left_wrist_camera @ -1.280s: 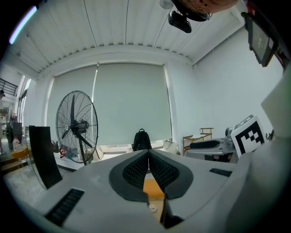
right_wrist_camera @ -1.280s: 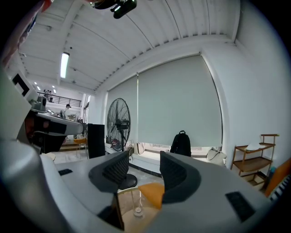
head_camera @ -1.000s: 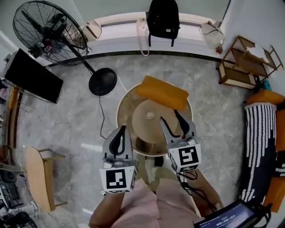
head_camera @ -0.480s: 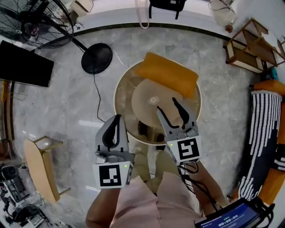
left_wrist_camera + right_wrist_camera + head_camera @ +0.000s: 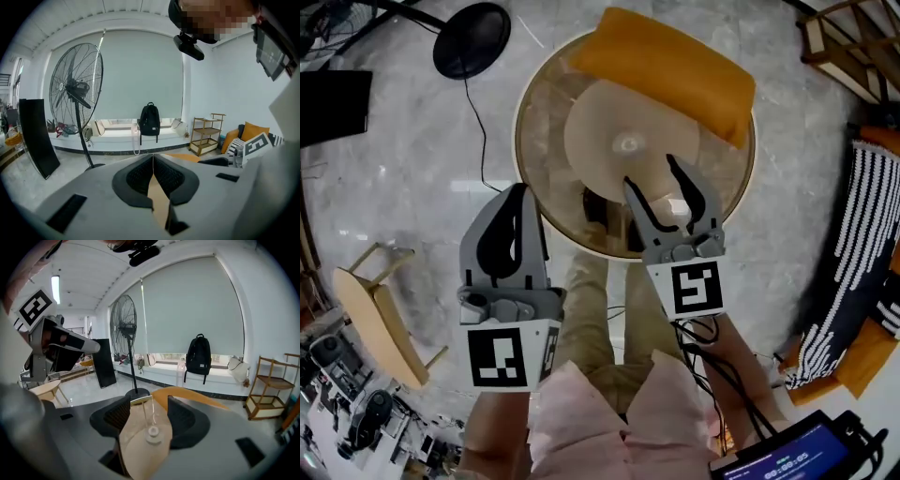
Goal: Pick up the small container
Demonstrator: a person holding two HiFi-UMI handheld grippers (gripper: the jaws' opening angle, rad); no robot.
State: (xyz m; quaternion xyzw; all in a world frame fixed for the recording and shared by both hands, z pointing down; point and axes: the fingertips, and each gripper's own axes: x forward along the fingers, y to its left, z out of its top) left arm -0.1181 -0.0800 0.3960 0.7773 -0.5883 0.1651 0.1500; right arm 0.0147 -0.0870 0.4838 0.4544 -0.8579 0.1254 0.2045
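The left gripper is held nearest, over the floor beside the round glass table, its jaws pressed together on nothing. The right gripper is held over the table, jaws spread apart and empty. Between them, in the right gripper view, a white knob on a beige disc is seen, and just beyond it the small container, clear, upright and untouched. An orange cushion is laid across the table's far edge.

Round glass table, orange cushion across its far edge.
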